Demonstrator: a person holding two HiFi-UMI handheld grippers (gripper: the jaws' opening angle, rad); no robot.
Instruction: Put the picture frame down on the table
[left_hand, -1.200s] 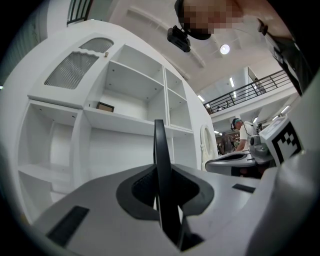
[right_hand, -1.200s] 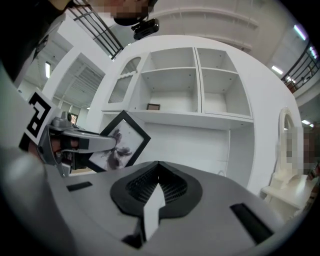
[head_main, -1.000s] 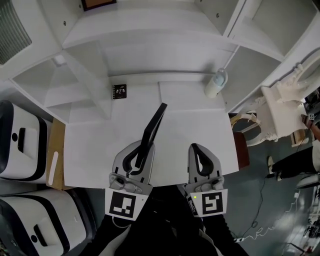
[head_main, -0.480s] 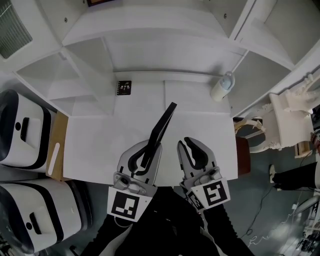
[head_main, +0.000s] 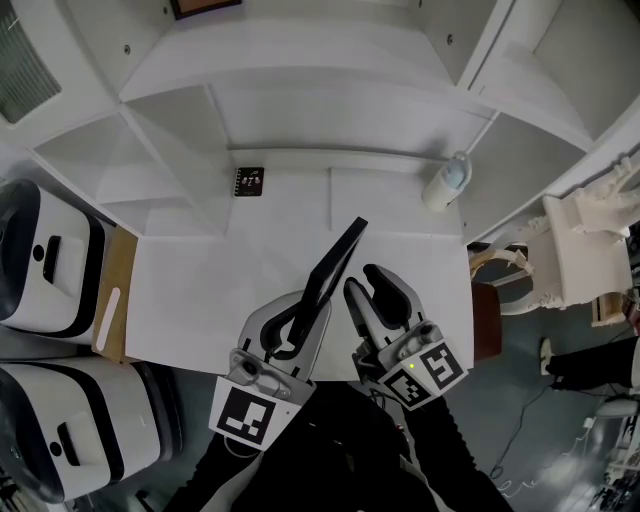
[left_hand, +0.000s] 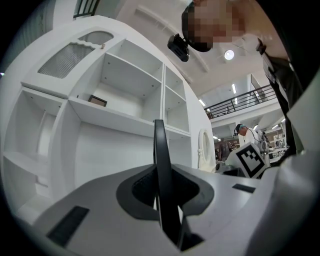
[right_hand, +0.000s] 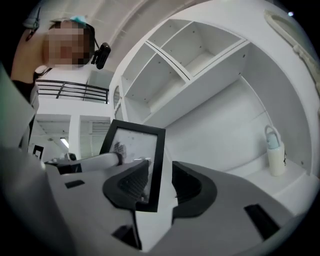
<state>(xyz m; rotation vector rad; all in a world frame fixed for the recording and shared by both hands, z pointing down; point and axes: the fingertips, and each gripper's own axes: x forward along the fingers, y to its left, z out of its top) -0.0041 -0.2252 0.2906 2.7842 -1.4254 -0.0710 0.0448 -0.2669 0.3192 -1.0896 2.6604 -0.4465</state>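
Observation:
The black picture frame (head_main: 335, 262) is held off the white table (head_main: 200, 290), standing on edge and leaning toward the shelves. My left gripper (head_main: 303, 312) is shut on its lower end; in the left gripper view the picture frame (left_hand: 160, 165) runs edge-on between the closed jaws of my left gripper (left_hand: 162, 187). My right gripper (head_main: 365, 286) is open just right of the frame. In the right gripper view the picture frame (right_hand: 134, 150) shows its glass front, its right edge sitting in the gap of my right gripper (right_hand: 161, 184), with space left to the right jaw.
A small dark frame (head_main: 248, 182) lies at the table's back, and a white bottle (head_main: 444, 183) stands at the back right corner. White shelving (head_main: 300, 90) rises behind. White cases (head_main: 40, 270) and a wooden board (head_main: 112, 300) are left; a white ornate chair (head_main: 590, 230) stands right.
My right gripper has swung left and forward, up against the frame. The left gripper and the frame have shifted slightly right, with the frame still gripped.

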